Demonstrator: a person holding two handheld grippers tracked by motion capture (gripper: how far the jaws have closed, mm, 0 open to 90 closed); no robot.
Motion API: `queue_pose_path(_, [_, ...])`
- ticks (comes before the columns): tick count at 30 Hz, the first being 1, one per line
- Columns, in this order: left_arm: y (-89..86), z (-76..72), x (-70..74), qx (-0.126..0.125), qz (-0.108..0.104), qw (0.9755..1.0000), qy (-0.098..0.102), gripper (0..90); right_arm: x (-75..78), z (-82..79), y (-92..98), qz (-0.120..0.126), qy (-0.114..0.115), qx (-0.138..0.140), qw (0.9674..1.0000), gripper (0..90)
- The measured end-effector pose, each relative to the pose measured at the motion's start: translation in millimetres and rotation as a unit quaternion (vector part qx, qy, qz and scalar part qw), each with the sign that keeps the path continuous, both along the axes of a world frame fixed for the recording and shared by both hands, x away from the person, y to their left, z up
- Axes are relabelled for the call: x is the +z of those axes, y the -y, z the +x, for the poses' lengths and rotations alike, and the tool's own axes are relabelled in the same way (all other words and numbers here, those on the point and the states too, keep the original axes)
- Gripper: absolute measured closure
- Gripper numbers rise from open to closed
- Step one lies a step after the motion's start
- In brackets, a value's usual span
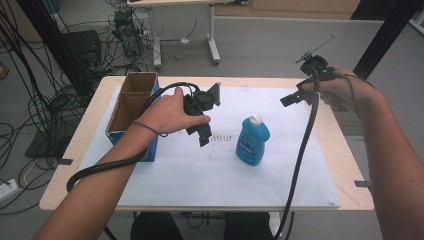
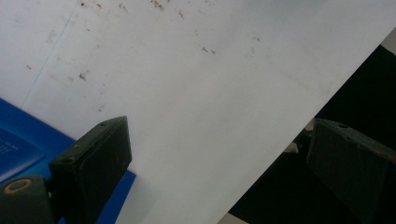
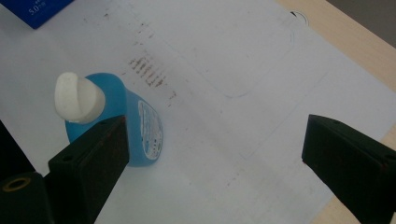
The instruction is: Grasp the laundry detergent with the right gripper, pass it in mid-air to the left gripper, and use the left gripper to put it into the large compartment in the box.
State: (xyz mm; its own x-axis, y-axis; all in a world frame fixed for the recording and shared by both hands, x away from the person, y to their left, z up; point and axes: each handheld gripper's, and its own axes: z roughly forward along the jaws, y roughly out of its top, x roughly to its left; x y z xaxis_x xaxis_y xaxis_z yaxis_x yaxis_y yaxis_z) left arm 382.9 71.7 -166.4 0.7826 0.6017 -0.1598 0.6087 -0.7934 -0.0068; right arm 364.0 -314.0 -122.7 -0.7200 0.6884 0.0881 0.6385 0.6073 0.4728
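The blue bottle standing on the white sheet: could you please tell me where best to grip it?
Probably across the flat body of the blue bottle, below its white cap, coming from above: it stands upright with free space on both sides.

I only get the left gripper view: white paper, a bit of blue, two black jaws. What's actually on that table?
Observer: A blue bottle with a white cap stands upright mid-sheet.
Operator: Is that the blue at my corner?
Observer: No, that is a blue cardboard box, open-topped, at the table's left side.
Operator: Where's the other gripper?
Observer: The right gripper is raised beyond the bottle on the right, jaws open, holding nothing.
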Motion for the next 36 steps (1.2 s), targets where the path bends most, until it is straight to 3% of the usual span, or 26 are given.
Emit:
queue_pose_path(13, [0.7,-1.6,-0.6,-0.001,0.0,1.0,-0.003,6.8,-3.0,-27.0,20.8,0.009,0.004,0.001,0.9999,7.7])
queue_pose_path(36, [0.4,-1.1,-1.7,0.005,-0.003,1.0,-0.007,6.1,-10.2,-67.8,14.9,0.021,0.006,0.026,0.9994,6.7])
